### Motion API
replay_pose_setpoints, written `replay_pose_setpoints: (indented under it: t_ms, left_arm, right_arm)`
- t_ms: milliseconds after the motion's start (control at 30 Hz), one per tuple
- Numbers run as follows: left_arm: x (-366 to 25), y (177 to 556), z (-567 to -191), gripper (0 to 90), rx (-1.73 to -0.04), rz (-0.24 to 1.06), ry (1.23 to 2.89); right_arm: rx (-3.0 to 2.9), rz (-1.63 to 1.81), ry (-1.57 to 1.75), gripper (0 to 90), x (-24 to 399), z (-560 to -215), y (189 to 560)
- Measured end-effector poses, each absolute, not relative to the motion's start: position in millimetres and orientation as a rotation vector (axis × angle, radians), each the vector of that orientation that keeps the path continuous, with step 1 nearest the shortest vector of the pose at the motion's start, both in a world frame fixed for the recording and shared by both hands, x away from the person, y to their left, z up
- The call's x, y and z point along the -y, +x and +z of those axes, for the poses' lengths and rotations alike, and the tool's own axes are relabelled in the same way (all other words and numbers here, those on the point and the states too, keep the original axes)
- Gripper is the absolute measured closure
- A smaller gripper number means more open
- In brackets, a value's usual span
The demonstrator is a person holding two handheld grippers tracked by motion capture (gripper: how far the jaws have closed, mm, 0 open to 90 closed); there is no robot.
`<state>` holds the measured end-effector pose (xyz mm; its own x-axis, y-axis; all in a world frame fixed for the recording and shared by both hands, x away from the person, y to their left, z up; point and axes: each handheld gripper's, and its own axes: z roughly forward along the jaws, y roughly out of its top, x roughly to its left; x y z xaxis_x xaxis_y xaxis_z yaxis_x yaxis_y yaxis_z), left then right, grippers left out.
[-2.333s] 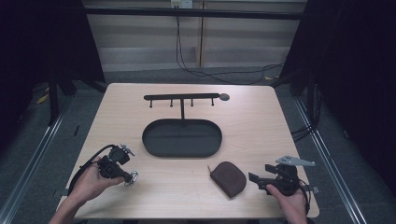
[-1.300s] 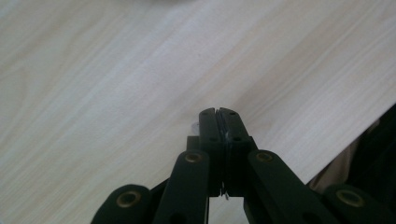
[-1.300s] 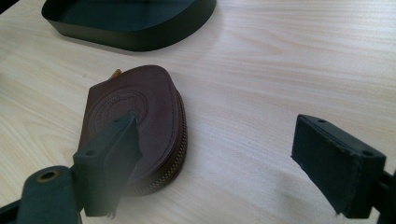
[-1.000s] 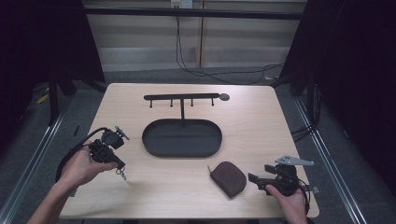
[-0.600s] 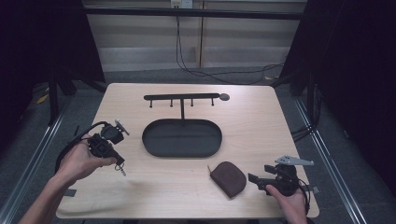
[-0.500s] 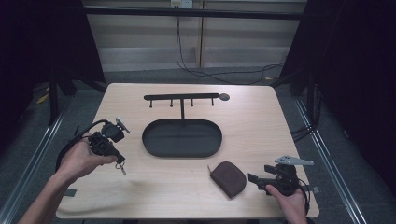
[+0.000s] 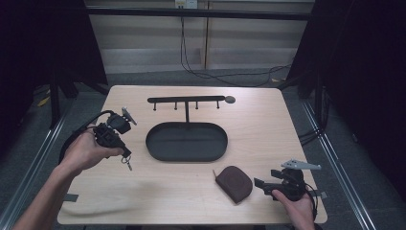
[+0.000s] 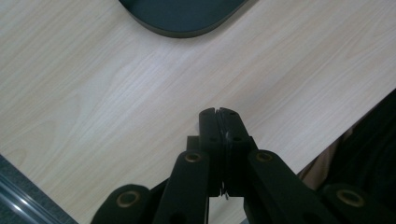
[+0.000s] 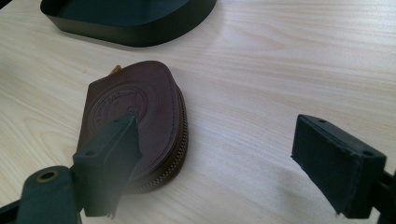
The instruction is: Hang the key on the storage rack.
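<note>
Right gripper view: pouch embossing unreadable.

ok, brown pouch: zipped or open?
Zipped, as far as visible: the brown leather pouch lies flat, its zipper closed along the visible edge.

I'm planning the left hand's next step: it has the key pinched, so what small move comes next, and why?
Probably carry the key toward the hook rack. The left gripper is shut on it, and it dangles above the table beside the tray. The rack's pegs look free.
</note>
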<state>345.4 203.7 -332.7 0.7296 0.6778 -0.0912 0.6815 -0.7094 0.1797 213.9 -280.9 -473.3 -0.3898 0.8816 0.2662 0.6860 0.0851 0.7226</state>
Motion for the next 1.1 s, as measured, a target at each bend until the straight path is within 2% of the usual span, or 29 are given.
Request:
replay_pose_setpoints:
  t_ms: [433,1100]
  left_arm:
    - [-189,356,-309,89.4,-1.047,-0.017,2.746]
    - [-173,373,-294,89.4,-1.049,-0.004,2.771]
  right_arm:
    - [-2.124,1.192,1.573,14.6,281,-473,213]
    - [-2.127,1.193,1.574,14.6,281,-473,213]
